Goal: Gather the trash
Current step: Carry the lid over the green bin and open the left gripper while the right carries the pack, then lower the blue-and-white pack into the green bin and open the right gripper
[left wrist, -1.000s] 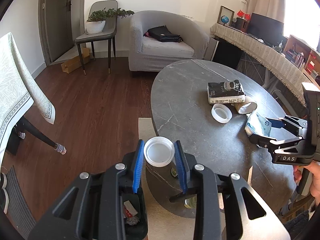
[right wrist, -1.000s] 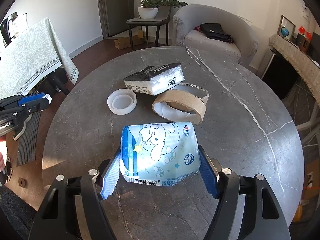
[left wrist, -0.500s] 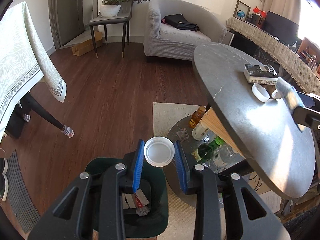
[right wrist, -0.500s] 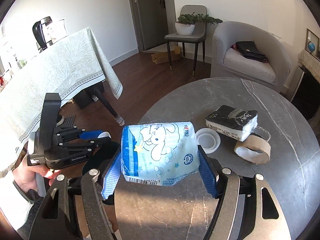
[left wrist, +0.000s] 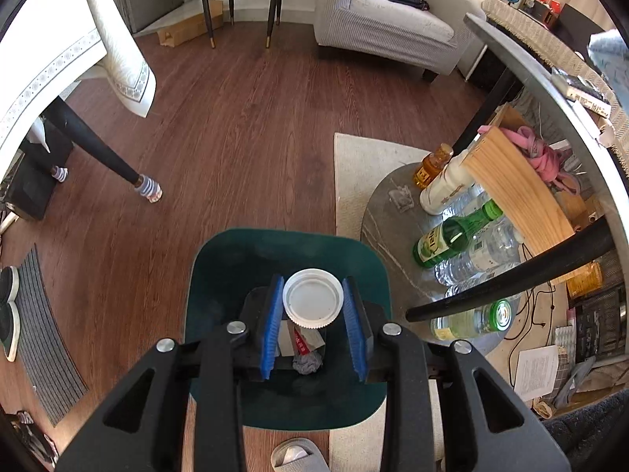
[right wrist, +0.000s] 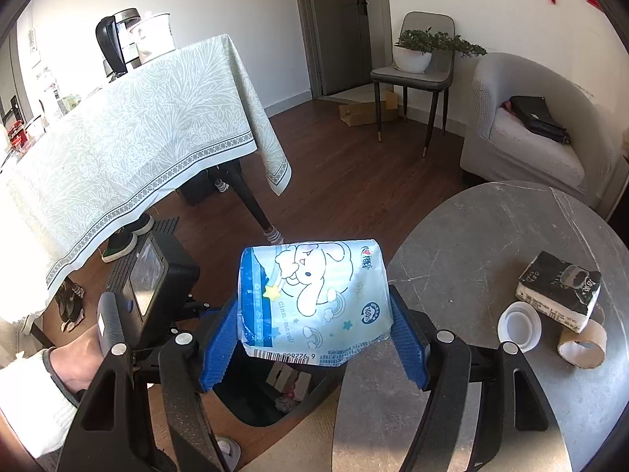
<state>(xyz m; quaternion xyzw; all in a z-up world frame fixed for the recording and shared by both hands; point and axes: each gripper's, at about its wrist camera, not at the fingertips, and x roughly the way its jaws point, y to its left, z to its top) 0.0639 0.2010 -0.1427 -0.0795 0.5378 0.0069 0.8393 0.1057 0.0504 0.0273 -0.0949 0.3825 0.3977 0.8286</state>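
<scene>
My left gripper (left wrist: 313, 301) is shut on a white plastic lid (left wrist: 313, 298) and holds it right above the dark green trash bin (left wrist: 220, 275) on the floor; paper scraps lie inside the bin. My right gripper (right wrist: 314, 316) is shut on a light blue tissue pack (right wrist: 314, 303) with a cartoon dog, held over the table's left edge, above the bin (right wrist: 255, 409). The left gripper's body (right wrist: 157, 283) shows at the left in the right wrist view. On the round grey table (right wrist: 491, 244) lie another white lid (right wrist: 519, 326), a cardboard tape ring (right wrist: 582, 344) and a black tissue pack (right wrist: 558, 291).
A low shelf (left wrist: 377, 212) under the table holds several bottles (left wrist: 452, 236) and a wooden box (left wrist: 515, 188). A table with a cloth (right wrist: 129, 137) stands at the left. An armchair (right wrist: 526, 126), a chair with a plant (right wrist: 416, 59), a rug (left wrist: 361, 157) and shoes (left wrist: 8, 306) are around.
My left gripper has swung down from the table's edge to directly over the bin, still holding the lid. My right gripper has carried the tissue pack left, past the table's edge.
</scene>
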